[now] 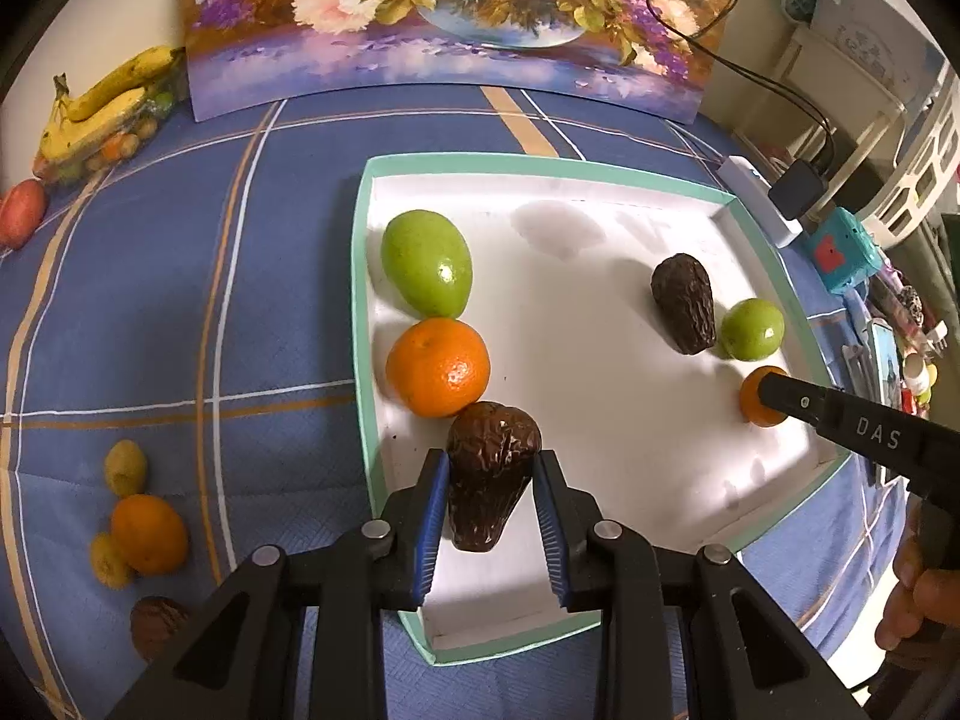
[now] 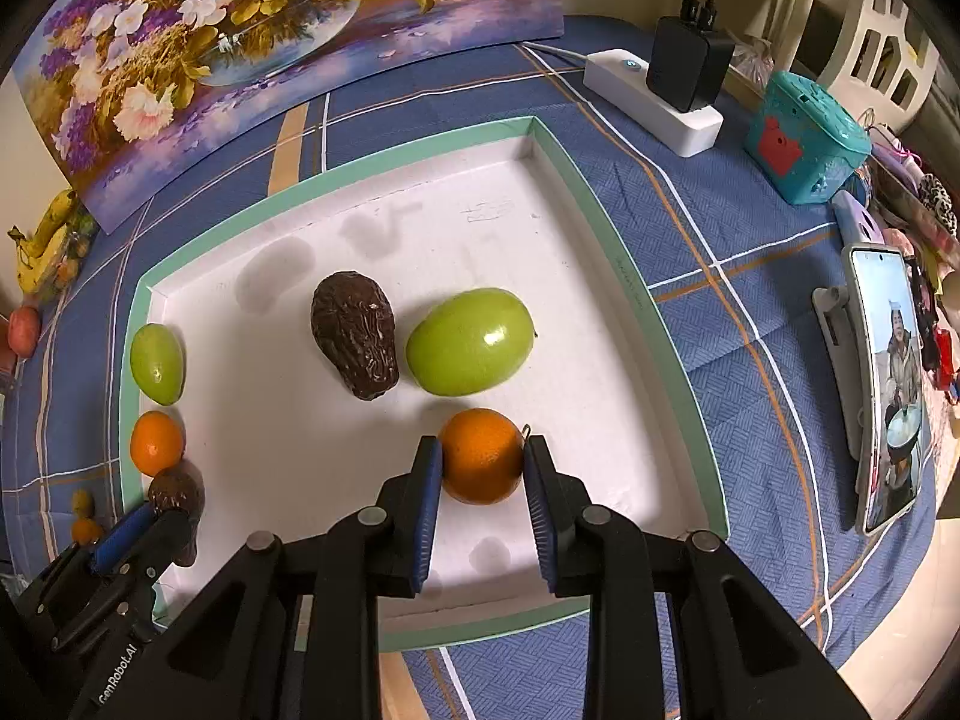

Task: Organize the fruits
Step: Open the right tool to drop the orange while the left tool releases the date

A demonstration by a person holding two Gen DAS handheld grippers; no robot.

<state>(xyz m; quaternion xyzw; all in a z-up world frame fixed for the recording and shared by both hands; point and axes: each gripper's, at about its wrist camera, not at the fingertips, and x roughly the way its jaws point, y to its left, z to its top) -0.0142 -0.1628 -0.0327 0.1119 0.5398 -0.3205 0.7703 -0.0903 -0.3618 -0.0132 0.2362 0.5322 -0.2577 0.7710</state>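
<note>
Left gripper (image 1: 491, 468): blue pads clamped on wrinkled dark-brown avocado (image 1: 489, 474), at near-left corner of white mint-rimmed cardboard tray (image 1: 360, 300); round orange (image 1: 437, 366) and green mango (image 1: 427, 261) behind it.

Right gripper (image 2: 483, 459): pads pressed on small round orange (image 2: 482, 456), inside tray near its front-right wall.

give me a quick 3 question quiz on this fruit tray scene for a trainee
1. True or false: the left gripper is shut on a dark avocado.
2. What does the right gripper hold? A) orange B) banana C) plum
3. How many fruits are in the tray, counting the two held?

Key: 1 true; 2 A; 3 six: two green mangoes, two oranges, two dark avocados.
</note>
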